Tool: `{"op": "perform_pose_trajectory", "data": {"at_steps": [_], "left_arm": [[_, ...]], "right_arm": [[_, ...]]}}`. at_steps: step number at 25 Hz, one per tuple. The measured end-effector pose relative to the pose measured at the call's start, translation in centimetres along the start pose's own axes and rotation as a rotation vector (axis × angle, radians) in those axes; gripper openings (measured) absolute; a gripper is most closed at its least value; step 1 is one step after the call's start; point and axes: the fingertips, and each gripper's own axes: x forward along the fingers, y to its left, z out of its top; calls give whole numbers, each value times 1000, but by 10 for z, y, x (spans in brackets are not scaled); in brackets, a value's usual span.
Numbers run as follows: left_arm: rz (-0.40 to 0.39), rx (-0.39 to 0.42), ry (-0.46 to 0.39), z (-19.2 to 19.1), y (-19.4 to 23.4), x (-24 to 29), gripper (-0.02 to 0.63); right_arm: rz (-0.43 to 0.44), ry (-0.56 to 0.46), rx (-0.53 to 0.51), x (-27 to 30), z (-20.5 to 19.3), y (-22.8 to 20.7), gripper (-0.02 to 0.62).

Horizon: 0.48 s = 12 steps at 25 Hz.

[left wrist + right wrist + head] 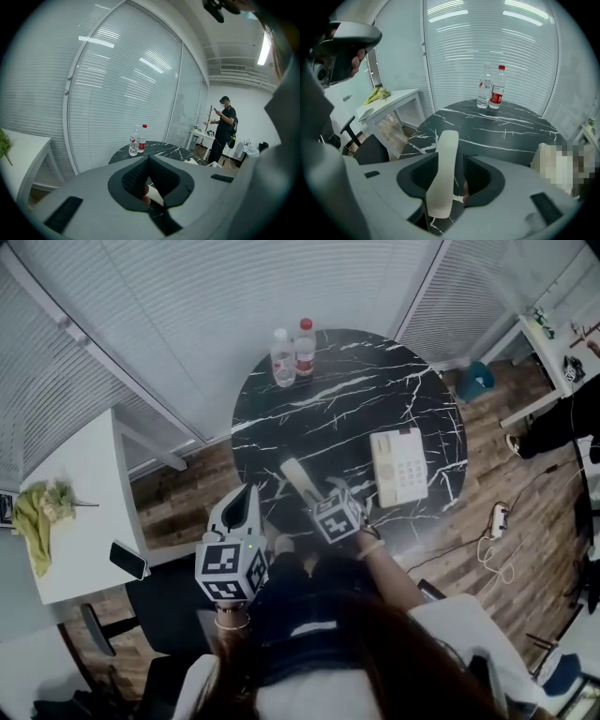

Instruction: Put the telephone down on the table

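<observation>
The round black marble bench [375, 399] fills the head view, which shows the cream telephone base [398, 468] lying flat at the bench's right side, keypad up. The right gripper view does not show this. That view shows the handset [446, 168] off the base, pinched in the right claw [451, 161] over the bench's near part. Two water bottles [292, 354] stand at the far rim. The left claw [149, 161] is pressed together and empty in its own view.
</observation>
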Motion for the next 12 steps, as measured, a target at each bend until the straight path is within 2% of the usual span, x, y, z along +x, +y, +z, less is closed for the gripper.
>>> {"op": "perform_pose_trajectory", "data": {"at_steps": [5,7,9,12], "left_arm": [[-30,15,-2,5,-13,8,0],[-47,21,-5,8,-20,13,0],[-62,26,-2,11,-25,20,0],[-87,42,8,14,-34,29,0]], "right_arm": [[-1,-50,29,-16,8,-9,139],[-15,-82,42,-23,13,-15,103],[-32,-107,52,-30,17,-24,101],[-52,-136,84,-38,18,-35,64]]}}
